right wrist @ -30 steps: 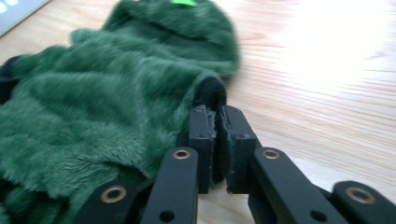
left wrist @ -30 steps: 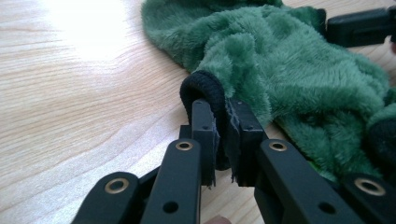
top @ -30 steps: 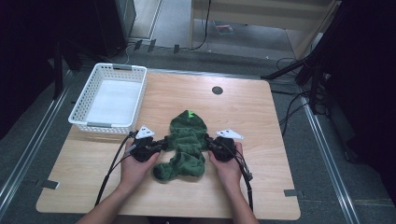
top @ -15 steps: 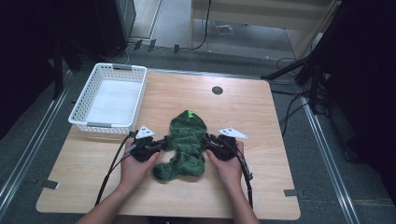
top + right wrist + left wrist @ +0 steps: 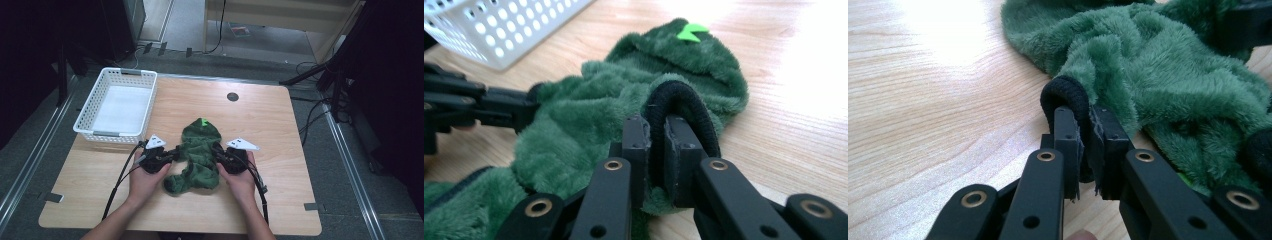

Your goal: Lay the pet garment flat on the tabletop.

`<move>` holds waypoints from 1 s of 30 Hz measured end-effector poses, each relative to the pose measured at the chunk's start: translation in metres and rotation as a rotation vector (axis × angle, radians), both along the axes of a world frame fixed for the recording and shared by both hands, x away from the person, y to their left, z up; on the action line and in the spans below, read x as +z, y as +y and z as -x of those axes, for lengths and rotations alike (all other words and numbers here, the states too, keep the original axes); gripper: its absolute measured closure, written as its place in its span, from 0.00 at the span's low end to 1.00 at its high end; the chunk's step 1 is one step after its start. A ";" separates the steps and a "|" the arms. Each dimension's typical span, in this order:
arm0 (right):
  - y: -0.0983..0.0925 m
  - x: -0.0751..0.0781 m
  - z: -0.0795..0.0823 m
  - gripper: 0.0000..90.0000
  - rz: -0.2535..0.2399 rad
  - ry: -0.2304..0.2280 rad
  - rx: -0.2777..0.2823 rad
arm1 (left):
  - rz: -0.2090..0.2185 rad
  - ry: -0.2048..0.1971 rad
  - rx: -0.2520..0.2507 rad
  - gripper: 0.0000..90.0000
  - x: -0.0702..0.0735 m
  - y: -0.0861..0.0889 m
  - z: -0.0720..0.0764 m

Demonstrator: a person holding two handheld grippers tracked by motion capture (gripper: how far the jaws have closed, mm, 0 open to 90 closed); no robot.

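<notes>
**Both cuffs pinched, garment barely shifted**

Since a second ago: little has moved. The right hand's grip has been re-seated on the cuff, its jaws having just been closing, and the green fleece garment (image 5: 197,155) lies on the table (image 5: 280,130) much as it did, hood end away from the person.

Left gripper (image 5: 1084,131): jaws narrow, clamped on a black ribbed cuff (image 5: 1066,95) that arches just above the tips. The green pile spills off to the right of the jaws.

Right gripper (image 5: 655,132): jaws narrow, pinching the other black cuff (image 5: 684,102), which loops over the right-hand jaw. The hood with its bright green tag (image 5: 691,31) sits beyond the tips; the left gripper's arm comes in from the left of that view.

White basket (image 5: 117,102): well apart from both grippers, beyond the left one.

Handling, as judged:
- Light and thoroughly limp; it will sag and drape between the two holds, with no stiffness to carry shape.
- Fleece pile is plush and may slide off smooth pads; the ribbed cuffs are denser and give the firmer bite.
- Not fragile, though the elastic can stretch or creep out of the jaws if pulled hard.
- Best hold: cuffs, seated deep between the pads, as now.
</notes>
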State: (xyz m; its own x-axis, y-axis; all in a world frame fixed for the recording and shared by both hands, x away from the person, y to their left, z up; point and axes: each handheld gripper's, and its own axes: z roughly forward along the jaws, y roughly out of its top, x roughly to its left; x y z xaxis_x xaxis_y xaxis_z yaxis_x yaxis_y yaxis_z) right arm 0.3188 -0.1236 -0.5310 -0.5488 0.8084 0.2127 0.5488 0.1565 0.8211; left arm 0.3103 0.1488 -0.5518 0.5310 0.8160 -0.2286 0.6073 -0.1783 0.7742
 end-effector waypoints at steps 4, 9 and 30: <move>-0.011 -0.005 -0.005 0.95 0.051 0.025 -0.112 | -0.015 -0.003 -0.003 0.94 0.000 -0.001 0.001; -0.022 -0.008 -0.007 0.95 0.072 0.054 -0.165 | -0.016 0.004 0.014 0.95 0.000 0.000 0.000; 0.036 0.033 -0.011 0.81 0.077 -0.039 -0.006 | 0.011 -0.010 0.010 0.87 0.000 0.001 0.000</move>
